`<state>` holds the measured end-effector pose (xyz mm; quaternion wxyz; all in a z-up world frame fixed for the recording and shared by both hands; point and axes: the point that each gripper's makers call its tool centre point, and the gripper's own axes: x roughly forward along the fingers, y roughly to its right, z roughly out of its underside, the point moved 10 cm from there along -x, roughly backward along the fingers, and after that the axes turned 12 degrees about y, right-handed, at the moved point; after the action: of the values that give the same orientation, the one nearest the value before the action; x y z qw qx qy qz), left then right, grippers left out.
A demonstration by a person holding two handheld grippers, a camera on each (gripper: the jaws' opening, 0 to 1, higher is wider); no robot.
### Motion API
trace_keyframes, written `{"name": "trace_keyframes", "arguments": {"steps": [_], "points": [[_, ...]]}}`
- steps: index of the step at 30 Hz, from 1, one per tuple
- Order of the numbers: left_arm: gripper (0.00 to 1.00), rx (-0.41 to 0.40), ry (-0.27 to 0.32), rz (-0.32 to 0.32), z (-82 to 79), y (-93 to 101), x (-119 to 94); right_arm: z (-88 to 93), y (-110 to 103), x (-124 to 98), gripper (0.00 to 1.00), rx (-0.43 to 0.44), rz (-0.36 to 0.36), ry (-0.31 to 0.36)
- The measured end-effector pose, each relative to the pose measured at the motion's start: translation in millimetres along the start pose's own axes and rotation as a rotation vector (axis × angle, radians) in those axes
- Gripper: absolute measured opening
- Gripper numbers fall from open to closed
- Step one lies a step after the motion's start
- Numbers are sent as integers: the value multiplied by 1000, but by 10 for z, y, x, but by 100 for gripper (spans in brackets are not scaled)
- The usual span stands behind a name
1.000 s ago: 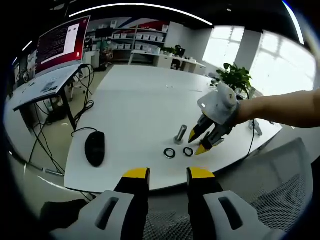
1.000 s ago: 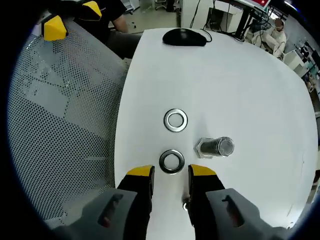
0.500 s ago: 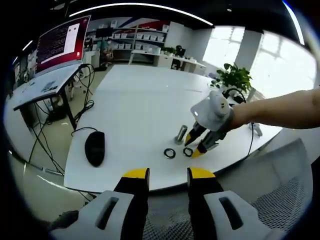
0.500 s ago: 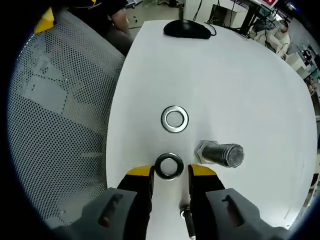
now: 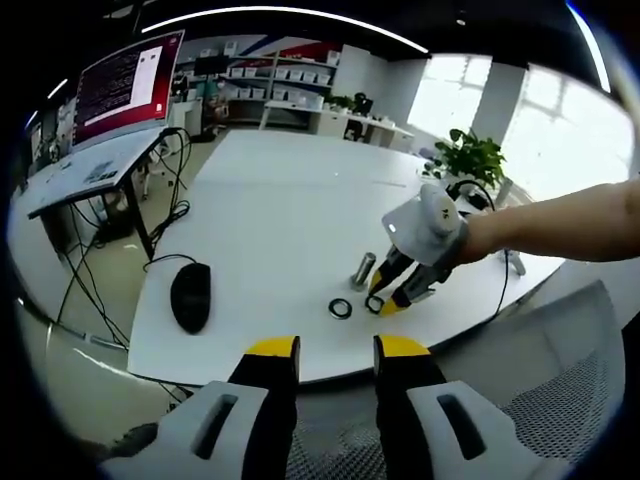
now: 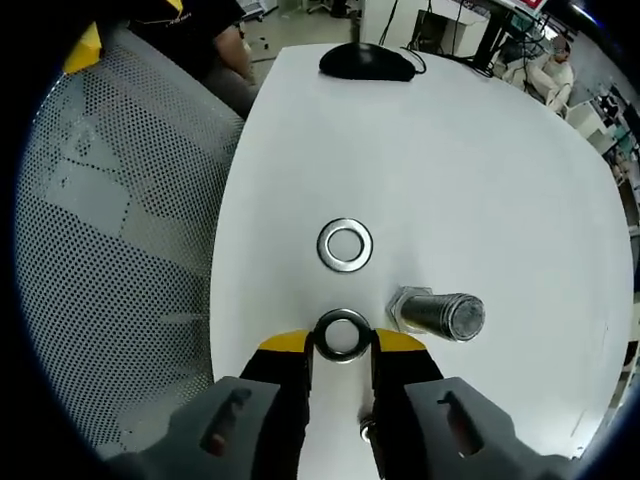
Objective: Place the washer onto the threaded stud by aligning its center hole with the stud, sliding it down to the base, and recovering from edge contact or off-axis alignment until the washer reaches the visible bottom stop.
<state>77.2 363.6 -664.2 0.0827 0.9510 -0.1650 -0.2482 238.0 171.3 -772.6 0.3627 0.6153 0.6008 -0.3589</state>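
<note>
A white table (image 6: 480, 170) carries two washers (image 6: 345, 246), an upright threaded stud (image 6: 440, 313) and a black mouse (image 6: 364, 62).

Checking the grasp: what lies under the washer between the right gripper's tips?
Bare white table shows through the nearer washer between the right gripper tips; its near rim is covered.

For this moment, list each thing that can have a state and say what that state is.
Right tongs: tips flanking the near washer, on the table; a grip cannot be confirmed.
Near washer: flat on the table, between the tips.
Far washer: flat on the table, untouched.
Threaded stud: upright on its hex base, no washer on it.
Left tongs: open, holding nothing, off the table's edge.
Mouse: resting on the table, untouched.
</note>
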Motion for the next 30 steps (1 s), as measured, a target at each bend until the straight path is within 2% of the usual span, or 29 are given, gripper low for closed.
{"name": "trace_keyframes", "arguments": {"steps": [17, 30], "points": [[27, -6, 6, -5, -8, -21, 0, 34, -57, -20, 24, 83, 96, 76], [27, -6, 7, -6, -10, -51, -9, -88, -59, -147, 23, 108, 84, 117]]}}
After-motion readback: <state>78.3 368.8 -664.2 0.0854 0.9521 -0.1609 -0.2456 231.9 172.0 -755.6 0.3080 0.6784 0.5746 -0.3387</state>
